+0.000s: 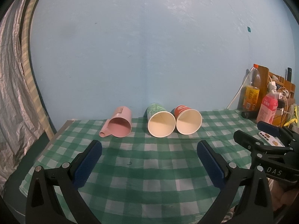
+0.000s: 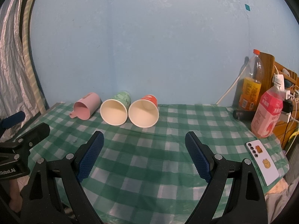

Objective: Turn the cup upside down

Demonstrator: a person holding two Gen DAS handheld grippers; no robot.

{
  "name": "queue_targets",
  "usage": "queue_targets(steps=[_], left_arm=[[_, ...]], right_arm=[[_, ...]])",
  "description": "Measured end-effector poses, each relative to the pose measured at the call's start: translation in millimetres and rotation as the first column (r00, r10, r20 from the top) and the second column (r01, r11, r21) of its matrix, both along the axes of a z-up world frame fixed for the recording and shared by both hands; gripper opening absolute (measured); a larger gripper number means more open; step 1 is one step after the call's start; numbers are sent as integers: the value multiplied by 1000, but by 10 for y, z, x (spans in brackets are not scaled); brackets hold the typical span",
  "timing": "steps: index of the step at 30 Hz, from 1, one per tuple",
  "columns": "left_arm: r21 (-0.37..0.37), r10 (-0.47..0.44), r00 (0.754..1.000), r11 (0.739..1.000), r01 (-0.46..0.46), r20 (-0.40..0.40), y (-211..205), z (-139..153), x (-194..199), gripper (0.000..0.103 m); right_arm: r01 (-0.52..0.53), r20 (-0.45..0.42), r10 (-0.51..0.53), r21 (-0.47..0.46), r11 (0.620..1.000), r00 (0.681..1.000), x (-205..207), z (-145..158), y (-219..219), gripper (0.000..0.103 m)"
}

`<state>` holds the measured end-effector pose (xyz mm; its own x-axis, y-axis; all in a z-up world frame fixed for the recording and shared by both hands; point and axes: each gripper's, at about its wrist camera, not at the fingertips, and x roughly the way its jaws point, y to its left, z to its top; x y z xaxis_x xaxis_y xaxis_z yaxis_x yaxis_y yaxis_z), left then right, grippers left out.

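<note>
Your left gripper (image 1: 149, 149): jaws spread wide, holding nothing. Your right gripper (image 2: 144, 145): likewise agape and unladen. Both hover over the green checked tablecloth (image 2: 149, 158), short of the cups. Far edge, lying on their sides, mouths toward you: pink mug (image 1: 119, 125), green paper cup (image 1: 160, 120), red paper cup (image 1: 187, 119); the paper pair apparently touching. Right side: two bottles (image 2: 266, 113), phone (image 2: 262, 161).

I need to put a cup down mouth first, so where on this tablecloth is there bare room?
The widest bare patch of tablecloth lies in front of the pink cup, green cup and red cup, between them and both tools. The right edge is crowded: phone, pink bottle, orange bottle.
</note>
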<state>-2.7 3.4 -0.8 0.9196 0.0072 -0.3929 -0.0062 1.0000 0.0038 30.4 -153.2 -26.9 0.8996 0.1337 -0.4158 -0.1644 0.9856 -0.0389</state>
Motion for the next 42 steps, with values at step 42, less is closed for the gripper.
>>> queue_targets(steps=[42], left_arm=[[118,-65,861,983,143,-505,-1145,231,2568,103]], right_arm=[[74,-298,5,253,965,955,1879,525,-1133,88]])
